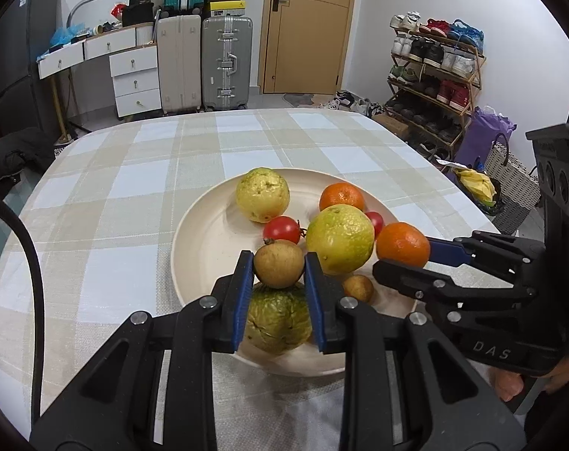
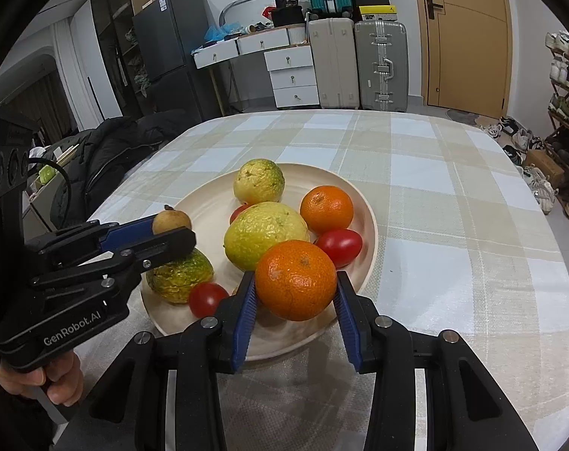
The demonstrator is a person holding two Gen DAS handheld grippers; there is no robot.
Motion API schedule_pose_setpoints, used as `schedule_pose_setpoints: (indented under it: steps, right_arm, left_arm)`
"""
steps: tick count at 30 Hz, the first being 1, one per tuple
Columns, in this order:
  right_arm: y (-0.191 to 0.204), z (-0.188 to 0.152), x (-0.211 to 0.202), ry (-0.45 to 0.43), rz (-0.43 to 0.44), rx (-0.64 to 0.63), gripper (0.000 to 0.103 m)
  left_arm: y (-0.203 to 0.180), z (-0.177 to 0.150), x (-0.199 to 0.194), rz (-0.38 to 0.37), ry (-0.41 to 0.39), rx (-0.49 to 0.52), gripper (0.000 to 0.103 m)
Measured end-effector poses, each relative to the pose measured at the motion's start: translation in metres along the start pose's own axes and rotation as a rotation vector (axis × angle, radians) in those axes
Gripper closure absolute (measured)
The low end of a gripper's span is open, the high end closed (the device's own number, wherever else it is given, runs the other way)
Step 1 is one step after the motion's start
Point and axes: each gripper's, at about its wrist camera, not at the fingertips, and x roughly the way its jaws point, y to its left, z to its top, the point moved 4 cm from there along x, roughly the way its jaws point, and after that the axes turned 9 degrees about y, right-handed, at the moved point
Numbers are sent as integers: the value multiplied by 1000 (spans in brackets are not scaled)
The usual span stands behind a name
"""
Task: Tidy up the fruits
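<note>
A cream plate (image 1: 194, 225) (image 2: 367, 225) on the checked tablecloth holds two yellow guavas (image 1: 262, 194) (image 1: 340, 238), a green guava (image 1: 279, 321), an orange (image 1: 341, 196), tomatoes (image 1: 282, 229) and a small brown fruit (image 1: 357, 287). My left gripper (image 1: 279, 263) (image 2: 171, 233) is shut on another small brown fruit (image 1: 279, 267) (image 2: 170, 223) over the plate's near left part. My right gripper (image 2: 295, 282) (image 1: 403, 257) is shut on a second orange (image 2: 295, 280) (image 1: 403, 244) over the plate's near right edge. A hand (image 2: 59, 387) grips the left handle.
The table (image 2: 453, 225) ends at a rounded far edge. Beyond it stand suitcases (image 1: 205, 64), white drawers (image 1: 136, 79), a wooden door (image 1: 307, 26) and a shoe rack (image 1: 435, 75). A dark jacket (image 2: 108, 150) lies left of the table.
</note>
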Motion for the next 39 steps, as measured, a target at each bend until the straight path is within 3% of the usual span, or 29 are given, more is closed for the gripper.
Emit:
schedule_pose_setpoints:
  steps: [8,11,15,22,25,26,28,39]
  right_arm:
    - [4,-2,0,3,3,-18,61]
    - [7,-5,-4,-9,7,-28,54]
    - [11,-9,-8,-18,-13,-55,48]
    - [12,-16,-18,-54,-28,-77,13]
    - [12,-20,-27,-92,-46,-85,1]
    - [12,-21,-29,-100,-43,-85,0]
    - [12,-22,-35,-120,-32,-88,0]
    - [20,-36,-59,-245,4,-103,0]
  left_arm:
    - [-4,-5,4,24,-1,18,78]
    - [-2,-7,1,13,-1,14,74]
    - [0,-13,-7,11,-12,11,55]
    - [4,-29,-34,44,-70,18,21]
    - [9,-36,-47,34,-102,7,15]
    - [10,-38,-51,36,-108,4,13]
    - [13,-44,-59,44,-125,-1,0]
    - [22,-62,-94,39,-216,-23,1]
